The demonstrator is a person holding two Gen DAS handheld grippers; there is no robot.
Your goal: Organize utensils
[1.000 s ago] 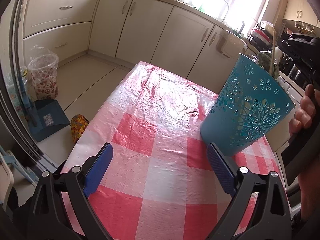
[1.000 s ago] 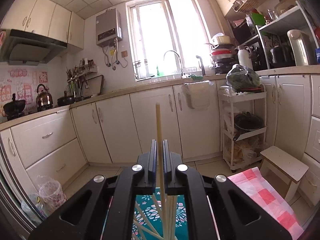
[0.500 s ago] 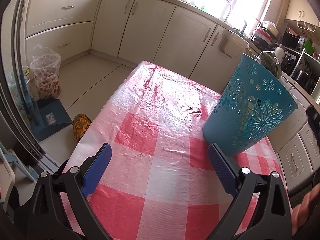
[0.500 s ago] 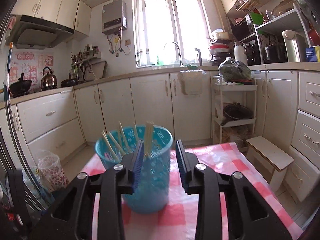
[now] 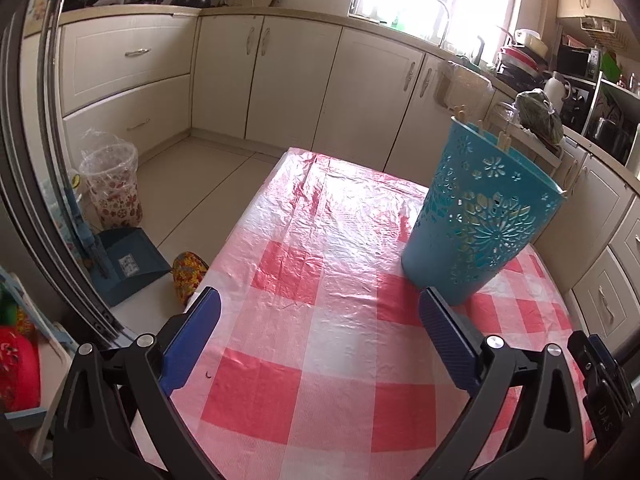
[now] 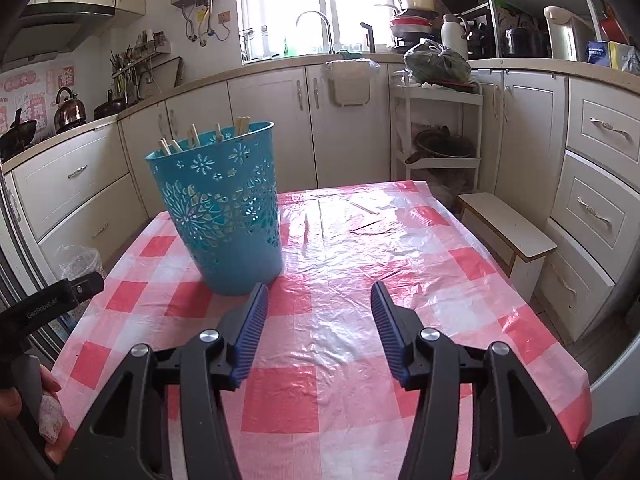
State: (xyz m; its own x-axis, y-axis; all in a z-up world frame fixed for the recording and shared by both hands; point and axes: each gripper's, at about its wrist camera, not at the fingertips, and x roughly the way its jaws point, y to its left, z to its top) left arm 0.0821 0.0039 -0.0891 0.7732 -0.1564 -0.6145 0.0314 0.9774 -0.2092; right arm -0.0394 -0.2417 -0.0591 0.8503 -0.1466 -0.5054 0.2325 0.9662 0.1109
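Chopsticks (image 6: 192, 138) stand inside teal perforated basket (image 6: 224, 216), tips poking above rim. Basket sits upright on red-checked tablecloth (image 6: 340, 264), toward your left. Your right gripper (image 6: 318, 298) hovers just beside basket base, fingers spread apart, holding nothing. Your left gripper (image 5: 320, 312) hangs low over cloth, fingers wide apart, empty; its right finger near basket foot.

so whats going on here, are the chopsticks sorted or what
A person holds a claw in each hand over a table with a red-checked cloth. The left claw and the right claw are both open and hold nothing. The wooden chopsticks stand in the teal cut-out bin on the table. No loose utensils show on the cloth, so the sorting looks done.
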